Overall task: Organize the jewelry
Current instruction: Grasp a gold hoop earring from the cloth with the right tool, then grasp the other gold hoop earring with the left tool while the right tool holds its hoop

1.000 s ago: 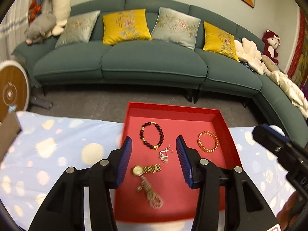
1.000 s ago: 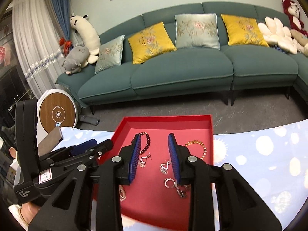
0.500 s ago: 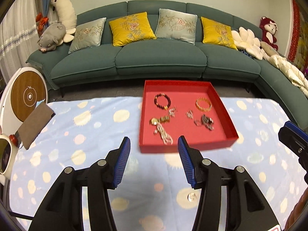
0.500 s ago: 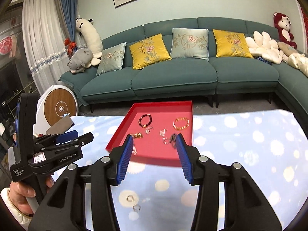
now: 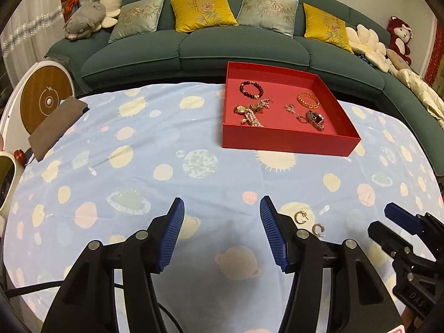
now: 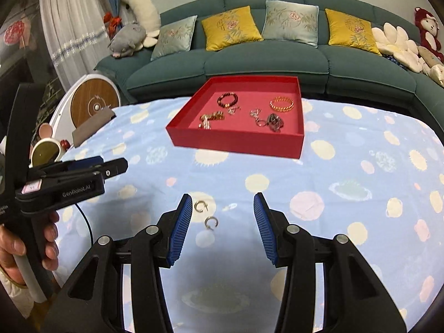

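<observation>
Pickup step: right gripper [image 6: 222, 223] jaws spread, empty, over two small gold hoop earrings [image 6: 206, 215] lower-centre; left gripper [image 5: 222, 233] jaws opening, empty. Next, probably: pinch one hoop, carry to red square tray [image 6: 236, 140].

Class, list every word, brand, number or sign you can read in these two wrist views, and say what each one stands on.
"GenRobot.AI": white print on the side of the left gripper, right wrist view.
"DAS": raised letters on the black body of the right gripper, left wrist view.
Small pink-and-white sticker on the left gripper: too blurred to read.
White print at the left edge of the right wrist view, low on the left gripper's body: cut off, unreadable.
</observation>
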The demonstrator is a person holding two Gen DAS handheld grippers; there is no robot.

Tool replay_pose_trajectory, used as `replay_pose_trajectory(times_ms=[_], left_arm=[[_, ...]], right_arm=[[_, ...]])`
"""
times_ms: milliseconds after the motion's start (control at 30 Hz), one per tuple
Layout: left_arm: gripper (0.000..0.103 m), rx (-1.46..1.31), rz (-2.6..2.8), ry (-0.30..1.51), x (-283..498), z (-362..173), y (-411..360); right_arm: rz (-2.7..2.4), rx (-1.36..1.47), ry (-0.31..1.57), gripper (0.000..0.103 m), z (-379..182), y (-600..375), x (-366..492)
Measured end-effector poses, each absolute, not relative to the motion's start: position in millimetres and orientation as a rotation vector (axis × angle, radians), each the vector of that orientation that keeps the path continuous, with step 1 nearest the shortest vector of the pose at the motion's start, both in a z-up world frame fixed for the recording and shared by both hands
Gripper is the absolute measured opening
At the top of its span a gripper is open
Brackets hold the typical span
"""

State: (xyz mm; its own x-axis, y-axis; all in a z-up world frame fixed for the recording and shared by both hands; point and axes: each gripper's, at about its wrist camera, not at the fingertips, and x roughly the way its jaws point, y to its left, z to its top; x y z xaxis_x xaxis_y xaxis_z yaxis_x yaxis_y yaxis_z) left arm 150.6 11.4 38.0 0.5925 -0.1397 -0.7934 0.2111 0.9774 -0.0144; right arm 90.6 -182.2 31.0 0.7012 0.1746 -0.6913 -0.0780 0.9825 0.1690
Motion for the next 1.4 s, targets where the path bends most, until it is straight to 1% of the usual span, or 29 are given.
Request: replay_pose_trajectory(times_ms=[333, 600, 700, 833, 900, 1167, 1400], left_arm=[[0.056, 0.106, -0.206, 0.918, 150.3, 27.0, 22.9], [0.056, 0.110, -0.214, 0.945, 150.7, 17.9, 31.3], [0.056, 0.106, -0.212, 0.947, 151.8, 18.1, 33.6], [0.056, 0.099, -0.212, 0.952, 153.1, 18.0, 34.4], [0.056, 0.096, -0.216, 0.954, 153.1, 17.9, 33.9], [0.056, 0.109, -0.235, 0.958, 151.6, 17.0, 22.4], [0.056, 0.131, -0.252, 0.970, 152.9, 10.3, 6.9]], right_arm=[[0.187, 0.049, 0.880, 0.044, -19.3, -146.0, 104.8], [0.182, 0.011, 0.906, 0.044, -35.7, -135.3, 119.3], [0.180, 0.006, 0.911, 0.042, -38.7, -133.7, 123.7], [0.169, -0.015, 0.923, 0.034, -43.2, -131.3, 125.5], [0.167, -0.014, 0.924, 0.032, -44.2, -132.7, 126.5], [0.154, -0.018, 0.925, 0.017, -43.8, -136.7, 128.8], [0.143, -0.007, 0.927, 0.016, -40.8, -143.4, 124.8]])
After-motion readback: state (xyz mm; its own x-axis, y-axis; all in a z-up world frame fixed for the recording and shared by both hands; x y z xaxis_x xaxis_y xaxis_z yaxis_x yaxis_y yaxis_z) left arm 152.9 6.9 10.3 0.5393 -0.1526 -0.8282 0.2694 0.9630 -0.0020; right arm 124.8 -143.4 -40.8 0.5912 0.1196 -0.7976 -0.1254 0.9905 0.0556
